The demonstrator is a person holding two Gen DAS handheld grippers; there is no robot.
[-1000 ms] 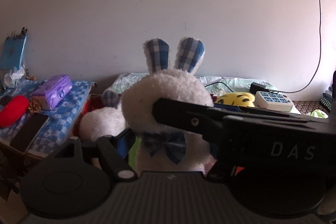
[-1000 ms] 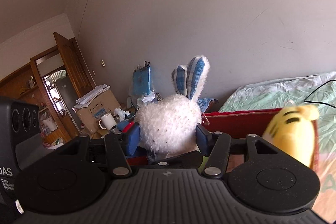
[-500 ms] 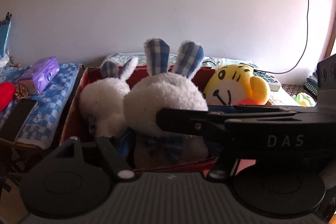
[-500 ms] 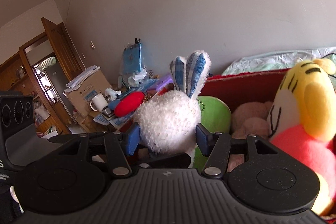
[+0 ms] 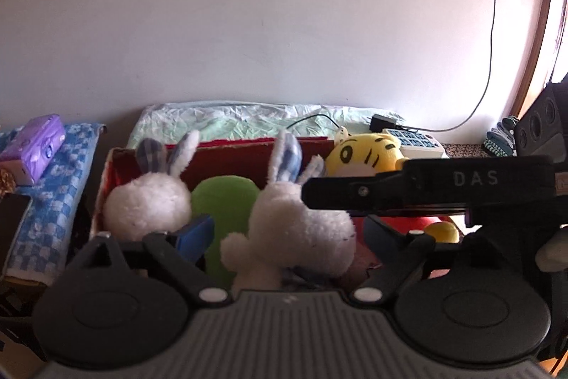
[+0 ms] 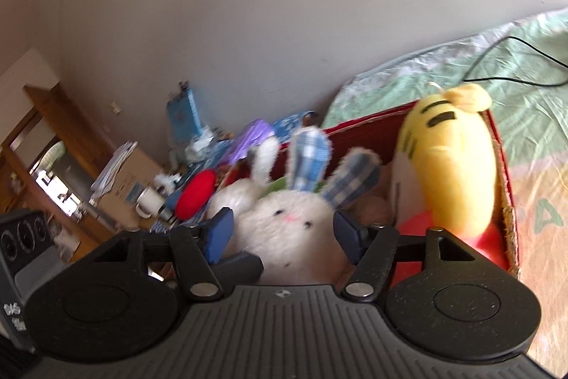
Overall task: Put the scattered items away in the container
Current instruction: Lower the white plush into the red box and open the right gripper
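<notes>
A red box holds a white bunny, a green plush and a yellow tiger plush. A second white bunny with checked ears lies tilted inside the box. My left gripper straddles its body with jaws opening, and the blue pads stand clear of the fur. In the right wrist view my right gripper is shut on this bunny's head, which faces the camera. The right gripper's black finger crosses the left wrist view from the right. The red box wall rises beside the tiger.
Left of the box a blue checked cloth carries a purple pouch and a dark phone. Behind the box are a green sheet, a charger with cable and a keypad. A red pouch and a mug sit further left.
The bunny has come down from above the box into it and tipped over. The left jaws have spread off its body. The right gripper rolled while still gripping the head.
</notes>
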